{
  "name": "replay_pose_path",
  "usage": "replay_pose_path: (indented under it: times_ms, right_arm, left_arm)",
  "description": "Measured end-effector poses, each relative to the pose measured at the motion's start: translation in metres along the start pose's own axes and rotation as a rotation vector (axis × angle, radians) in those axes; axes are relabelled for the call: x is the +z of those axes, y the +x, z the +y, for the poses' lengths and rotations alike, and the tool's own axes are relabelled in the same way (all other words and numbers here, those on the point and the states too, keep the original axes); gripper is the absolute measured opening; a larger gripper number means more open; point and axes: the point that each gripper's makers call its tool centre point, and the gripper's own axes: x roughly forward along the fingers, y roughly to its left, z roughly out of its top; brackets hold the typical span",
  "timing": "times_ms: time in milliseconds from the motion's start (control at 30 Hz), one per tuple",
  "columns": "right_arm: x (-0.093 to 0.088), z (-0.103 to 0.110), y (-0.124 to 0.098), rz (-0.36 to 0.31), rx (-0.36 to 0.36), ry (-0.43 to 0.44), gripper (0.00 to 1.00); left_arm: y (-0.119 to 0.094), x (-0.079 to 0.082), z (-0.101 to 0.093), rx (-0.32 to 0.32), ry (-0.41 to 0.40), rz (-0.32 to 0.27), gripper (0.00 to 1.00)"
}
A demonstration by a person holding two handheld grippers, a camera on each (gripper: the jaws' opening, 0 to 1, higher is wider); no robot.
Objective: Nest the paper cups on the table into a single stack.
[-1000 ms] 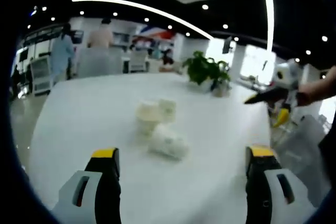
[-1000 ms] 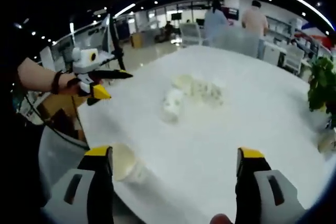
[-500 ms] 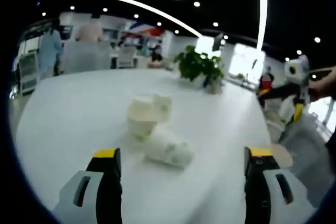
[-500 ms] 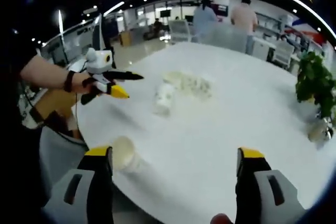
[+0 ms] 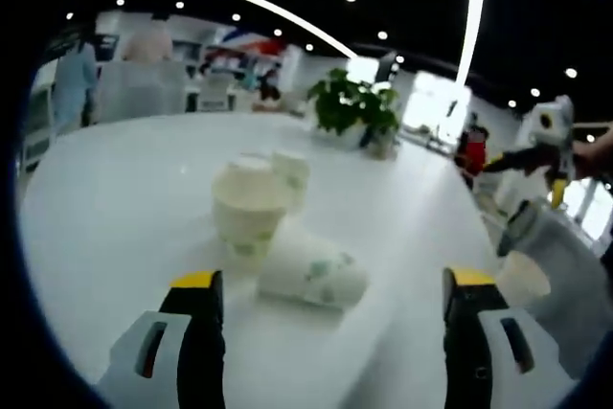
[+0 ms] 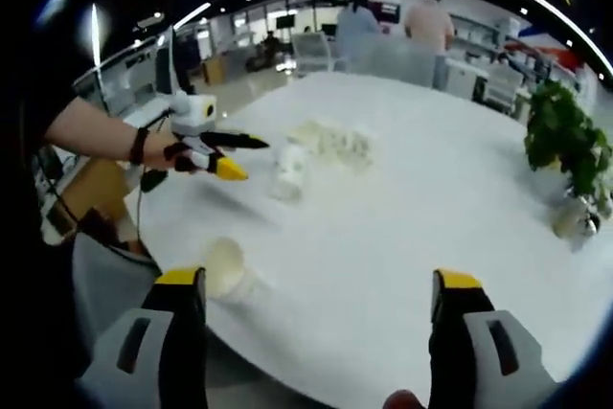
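The left gripper (image 5: 324, 284) hangs spread over the white table (image 5: 115, 198): ahead stands an upright paper cup (image 5: 249, 206), a tipped cup (image 5: 311, 275) just right. The right gripper (image 6: 311, 284), also spread and empty, has a lying cup (image 6: 228, 270) beside its left jaw.

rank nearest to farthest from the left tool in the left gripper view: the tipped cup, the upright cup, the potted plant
1. Tipped cup, lying on its side just ahead of the left tool.
2. Upright cup, behind it, slightly left.
3. Potted plant, far side of the table.
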Motion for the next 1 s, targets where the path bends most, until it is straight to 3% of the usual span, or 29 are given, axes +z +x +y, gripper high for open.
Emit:
replay_pose_path:
  times_ms: [367,567,767,1000]
  right_arm:
    - [-0.007,-0.009,-0.01,0.027,-0.036,0.007,0.96]
    - [-0.008,-0.01,-0.011,0.027,-0.048,0.011,0.95]
    - [-0.008,-0.008,-0.008,0.032,-0.041,0.008,0.95]
    - [-0.007,-0.015,-0.008,0.022,-0.055,0.031,0.95]
  left_arm:
    - [0.017,-0.008,-0.003,-0.073,0.003,0.038,0.94]
    - [0.02,-0.007,-0.011,-0.106,0.013,0.041,0.91]
    - [0.018,-0.02,-0.02,-0.14,0.015,0.081,0.85]
    - [0.016,-0.027,-0.023,-0.154,-0.012,0.083,0.78]
